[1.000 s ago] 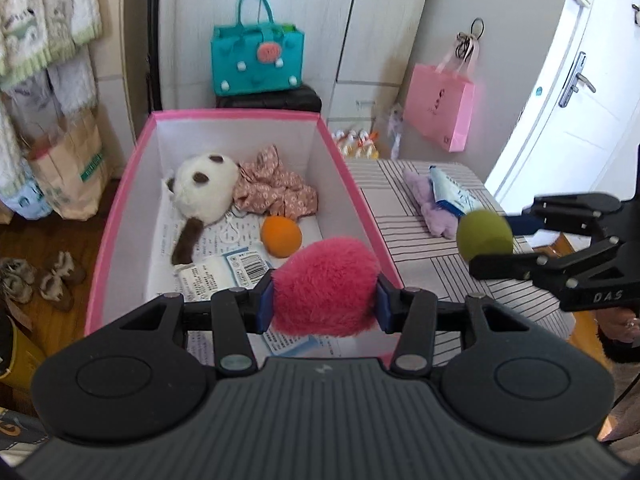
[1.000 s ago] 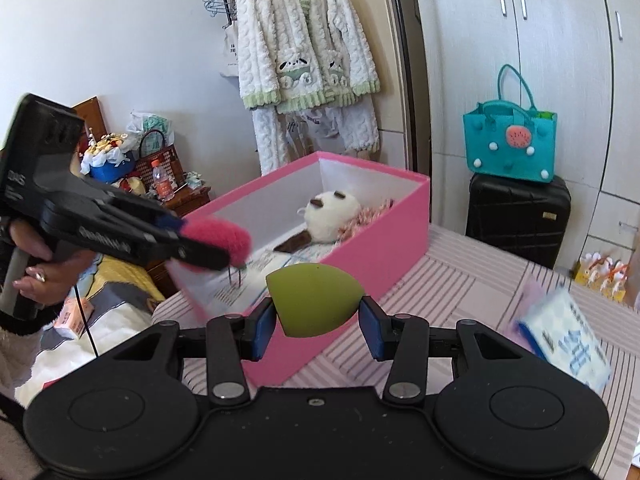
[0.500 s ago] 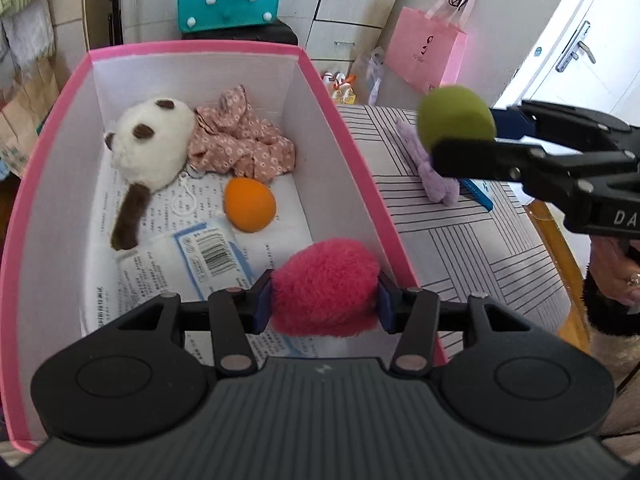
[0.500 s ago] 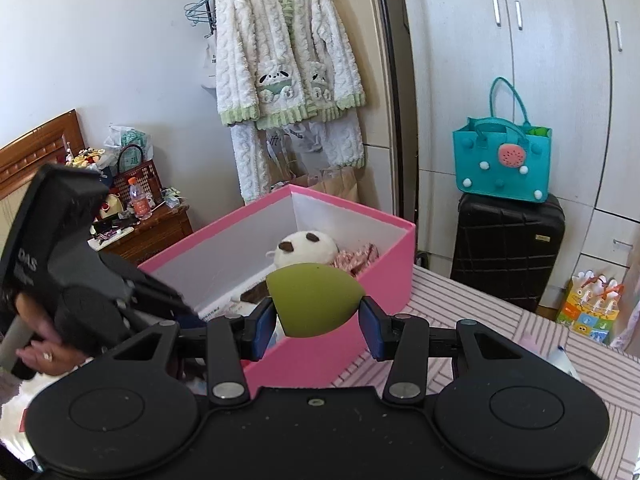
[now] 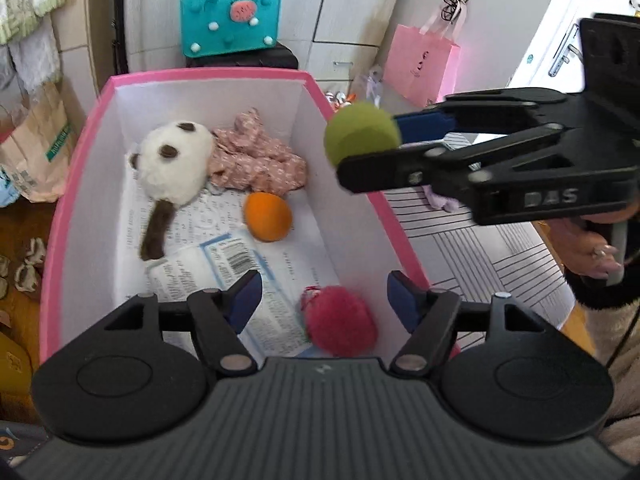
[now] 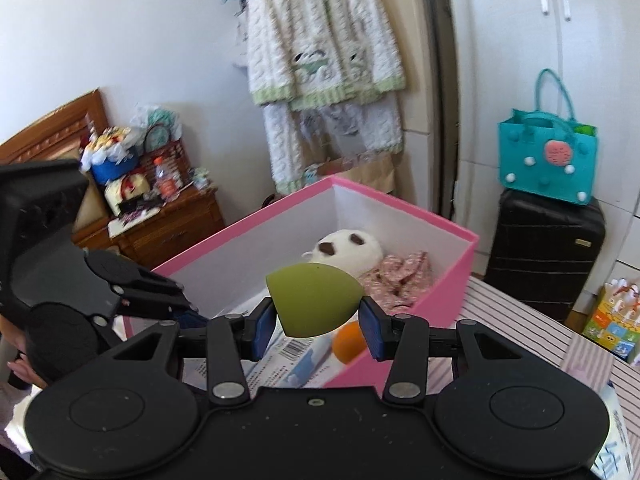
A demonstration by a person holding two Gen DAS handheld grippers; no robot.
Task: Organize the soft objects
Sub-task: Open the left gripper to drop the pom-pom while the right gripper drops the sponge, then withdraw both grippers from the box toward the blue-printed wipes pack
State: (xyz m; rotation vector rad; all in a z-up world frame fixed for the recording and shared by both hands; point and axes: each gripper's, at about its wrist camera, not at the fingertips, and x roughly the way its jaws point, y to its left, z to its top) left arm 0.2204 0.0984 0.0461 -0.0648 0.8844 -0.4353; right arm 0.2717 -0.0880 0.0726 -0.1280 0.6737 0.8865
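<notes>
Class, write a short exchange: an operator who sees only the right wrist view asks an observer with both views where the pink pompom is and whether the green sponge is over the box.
Operator: I can't see the pink pompom. Where is it?
Observer: The pink pompom lies on the floor of the pink box, near its right wall, free of the left gripper, whose jaws have just been opening and stand apart.
Operator: Is my sponge over the box?
Observer: In the left wrist view the green sponge, clamped in the right gripper, shows over the box's right wall.
</notes>
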